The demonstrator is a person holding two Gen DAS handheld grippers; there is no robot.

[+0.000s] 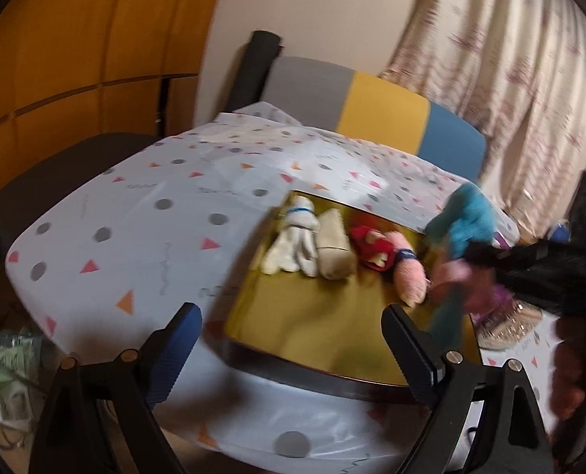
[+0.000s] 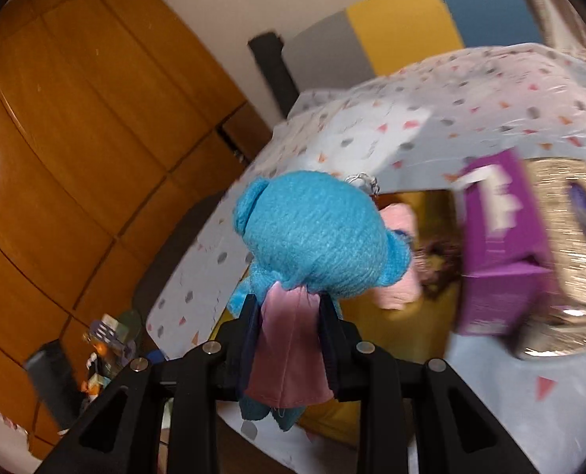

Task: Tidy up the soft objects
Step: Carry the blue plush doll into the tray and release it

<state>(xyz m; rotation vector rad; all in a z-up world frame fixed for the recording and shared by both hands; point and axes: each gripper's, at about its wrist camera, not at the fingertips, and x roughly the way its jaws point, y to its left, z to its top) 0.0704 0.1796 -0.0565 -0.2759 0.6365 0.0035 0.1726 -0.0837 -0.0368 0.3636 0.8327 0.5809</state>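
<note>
A gold tray (image 1: 316,339) lies on the patterned tablecloth (image 1: 142,213). In it lie a white soft toy (image 1: 293,243), a beige roll (image 1: 334,251), a red toy (image 1: 374,247) and a pink toy (image 1: 409,272). My left gripper (image 1: 293,339) is open and empty, in front of the tray's near edge. My right gripper (image 2: 291,308) is shut on a blue plush toy (image 2: 312,233) by its pink dress (image 2: 287,351), held above the tray's right side; the toy also shows in the left wrist view (image 1: 470,221).
A purple box (image 2: 498,249) and a glittery object (image 2: 561,260) stand right of the tray. A grey, yellow and blue chair back (image 1: 375,110) stands behind the table. Wooden cabinets (image 2: 75,138) are on the left, a curtain (image 1: 510,59) at the right.
</note>
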